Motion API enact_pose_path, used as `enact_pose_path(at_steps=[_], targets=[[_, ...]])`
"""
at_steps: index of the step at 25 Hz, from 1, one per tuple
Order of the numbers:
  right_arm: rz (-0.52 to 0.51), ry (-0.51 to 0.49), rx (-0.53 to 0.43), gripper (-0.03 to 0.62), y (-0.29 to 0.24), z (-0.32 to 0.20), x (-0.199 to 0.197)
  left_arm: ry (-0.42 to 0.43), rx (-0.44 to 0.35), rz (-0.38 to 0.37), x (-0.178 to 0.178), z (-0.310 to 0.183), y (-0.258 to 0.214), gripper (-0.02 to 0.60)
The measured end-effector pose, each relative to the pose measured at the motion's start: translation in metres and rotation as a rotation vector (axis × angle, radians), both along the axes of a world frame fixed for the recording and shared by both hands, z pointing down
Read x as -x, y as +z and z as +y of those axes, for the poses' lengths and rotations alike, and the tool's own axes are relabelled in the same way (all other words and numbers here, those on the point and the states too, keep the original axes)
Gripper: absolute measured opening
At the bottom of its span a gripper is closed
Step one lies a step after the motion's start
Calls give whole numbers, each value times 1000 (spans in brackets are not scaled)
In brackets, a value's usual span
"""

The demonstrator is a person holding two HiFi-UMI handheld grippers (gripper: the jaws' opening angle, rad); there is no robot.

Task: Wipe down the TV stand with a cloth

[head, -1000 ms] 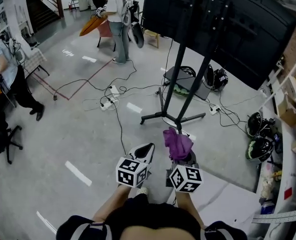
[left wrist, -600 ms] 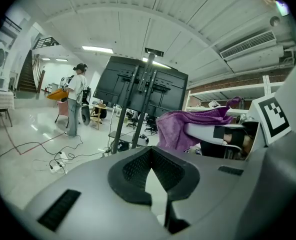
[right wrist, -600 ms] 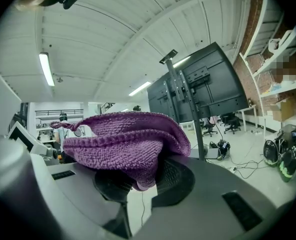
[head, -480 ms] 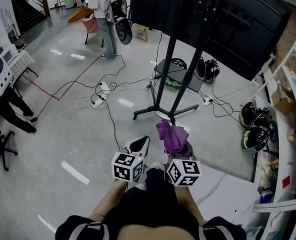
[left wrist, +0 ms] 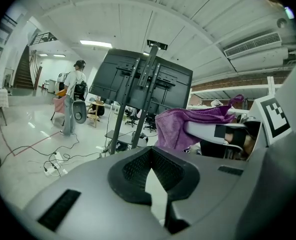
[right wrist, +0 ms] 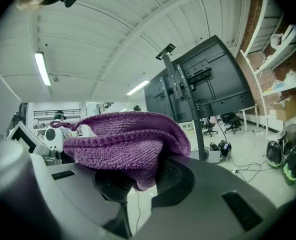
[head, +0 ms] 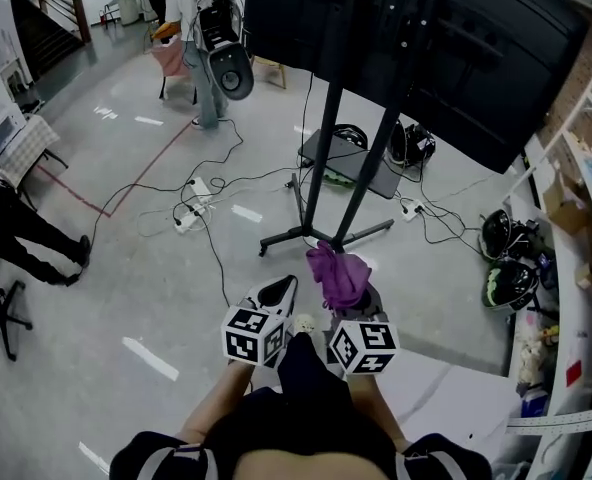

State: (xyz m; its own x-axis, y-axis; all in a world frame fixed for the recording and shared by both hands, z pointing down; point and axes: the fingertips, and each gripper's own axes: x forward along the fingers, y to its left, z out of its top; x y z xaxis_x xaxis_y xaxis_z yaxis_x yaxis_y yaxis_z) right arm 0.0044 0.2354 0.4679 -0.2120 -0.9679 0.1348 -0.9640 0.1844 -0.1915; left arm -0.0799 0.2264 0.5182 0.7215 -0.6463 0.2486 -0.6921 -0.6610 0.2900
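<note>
Two grippers are held side by side in front of the person, both aimed at the black twin-post TV stand (head: 324, 168) that carries the large dark screen (head: 476, 58).

The right gripper (head: 361, 303) has its jaws clamped on a purple knitted cloth (head: 336, 273). The bulk of the cloth is bunched over the top of the jaws and a fold is pinched between them. Holding it up this way presumably keeps it off the grey floor (head: 126, 268) and presents a pad for wiping.

The left gripper (head: 279, 290) is closed on nothing, evidently kept as a spare.

The stand rises just beyond the cloth, but no contact shows. White power strips and cables (head: 191, 208) lie by its base, a possible snag.
</note>
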Motion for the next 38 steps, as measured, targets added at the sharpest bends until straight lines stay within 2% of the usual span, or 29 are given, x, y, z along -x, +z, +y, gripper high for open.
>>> enact_pose_path(at_steps=[8,24,32,38], targets=[[4,-17,12,64,2,-96,-36,3,5,6,-42,-93,-1,6],[17,-113,47,64,-3,-282,-80,-54,17,17,-96,-274,-12,6],[46,-162,38,64,1,-351,-96,-73,4,12,-115,-344,-8,6],[52,-220,-34,64,-35,-394,-87,-88,-8,26,-116,-380,-29,6]])
